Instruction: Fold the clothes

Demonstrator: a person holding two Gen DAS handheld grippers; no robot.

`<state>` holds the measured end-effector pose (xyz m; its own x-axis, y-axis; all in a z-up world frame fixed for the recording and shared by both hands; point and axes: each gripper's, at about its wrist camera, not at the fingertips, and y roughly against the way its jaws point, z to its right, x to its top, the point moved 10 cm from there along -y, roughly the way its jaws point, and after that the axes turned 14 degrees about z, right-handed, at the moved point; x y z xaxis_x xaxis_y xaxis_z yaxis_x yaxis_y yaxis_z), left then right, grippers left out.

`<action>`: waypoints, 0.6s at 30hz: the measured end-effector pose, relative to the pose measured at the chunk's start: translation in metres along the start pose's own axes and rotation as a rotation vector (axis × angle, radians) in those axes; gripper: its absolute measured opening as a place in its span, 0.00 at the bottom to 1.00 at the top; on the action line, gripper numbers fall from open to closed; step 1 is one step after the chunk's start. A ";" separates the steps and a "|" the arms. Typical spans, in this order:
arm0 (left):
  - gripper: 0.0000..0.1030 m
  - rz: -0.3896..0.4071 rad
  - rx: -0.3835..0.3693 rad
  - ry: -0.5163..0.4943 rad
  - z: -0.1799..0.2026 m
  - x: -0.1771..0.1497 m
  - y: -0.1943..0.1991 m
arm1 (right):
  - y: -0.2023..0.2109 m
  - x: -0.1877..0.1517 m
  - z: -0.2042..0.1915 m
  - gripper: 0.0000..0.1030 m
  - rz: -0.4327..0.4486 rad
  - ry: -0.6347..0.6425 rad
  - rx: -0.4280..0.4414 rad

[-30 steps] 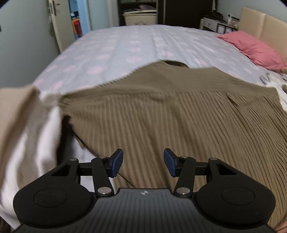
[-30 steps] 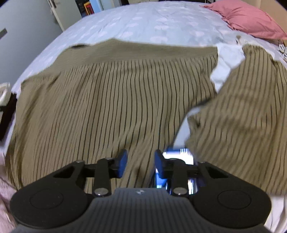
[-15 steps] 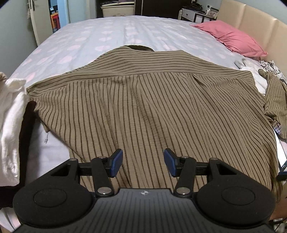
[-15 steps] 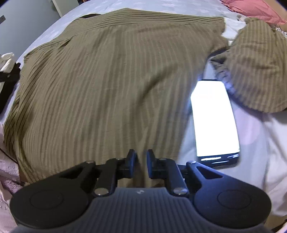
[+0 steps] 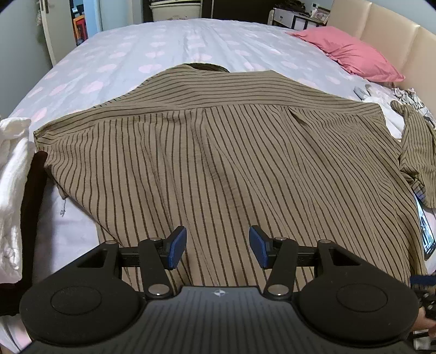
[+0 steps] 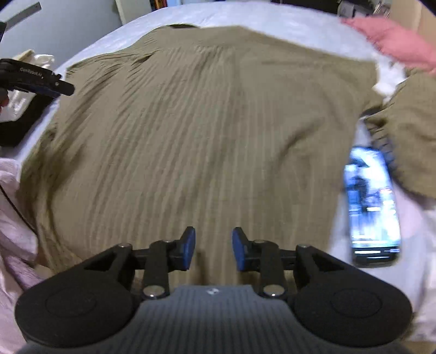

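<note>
Left wrist: one striped shirt (image 5: 218,152); one pillow (image 5: 351,55)

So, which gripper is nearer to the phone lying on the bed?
Right. The right gripper hovers over the shirt's hem, with the phone just beside it. The left gripper is farther left.

A wide bed (image 5: 169,51) with a pale sheet of pink hearts fills the room; a pink pillow (image 5: 351,54) lies far right against a beige headboard (image 5: 387,35); a white door (image 5: 51,30) stands far left; dark shelves (image 5: 234,11) at the far wall.
</note>
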<state>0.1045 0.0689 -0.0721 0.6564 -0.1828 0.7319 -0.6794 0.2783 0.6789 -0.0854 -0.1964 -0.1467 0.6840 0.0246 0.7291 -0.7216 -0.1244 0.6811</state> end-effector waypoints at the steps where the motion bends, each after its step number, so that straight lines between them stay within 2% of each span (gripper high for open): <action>1: 0.47 -0.004 -0.002 -0.007 0.002 0.000 -0.001 | 0.006 -0.001 0.006 0.34 0.008 0.017 -0.023; 3: 0.47 -0.009 -0.008 -0.022 0.006 -0.001 -0.001 | 0.017 -0.003 0.018 0.40 0.021 0.032 -0.070; 8: 0.47 -0.015 -0.026 -0.058 0.017 0.000 -0.005 | 0.040 -0.006 0.047 0.45 0.041 0.040 -0.190; 9: 0.47 -0.017 -0.027 -0.064 0.019 0.000 -0.007 | 0.042 -0.007 0.052 0.52 0.045 0.030 -0.207; 10: 0.47 -0.019 -0.028 -0.070 0.021 0.000 -0.008 | 0.045 -0.008 0.057 0.54 0.050 0.020 -0.224; 14: 0.47 -0.023 -0.033 -0.089 0.026 0.000 -0.010 | 0.028 -0.018 0.063 0.54 0.011 -0.013 -0.220; 15: 0.47 -0.023 -0.032 -0.090 0.027 0.000 -0.010 | 0.022 -0.021 0.063 0.49 -0.004 -0.031 -0.203; 18: 0.47 -0.026 -0.023 -0.086 0.024 -0.002 -0.011 | 0.007 -0.032 0.061 0.04 -0.059 -0.080 -0.142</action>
<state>0.1029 0.0432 -0.0794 0.6428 -0.2699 0.7169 -0.6541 0.2936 0.6971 -0.1059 -0.2585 -0.1696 0.7277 -0.0522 0.6839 -0.6842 0.0161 0.7291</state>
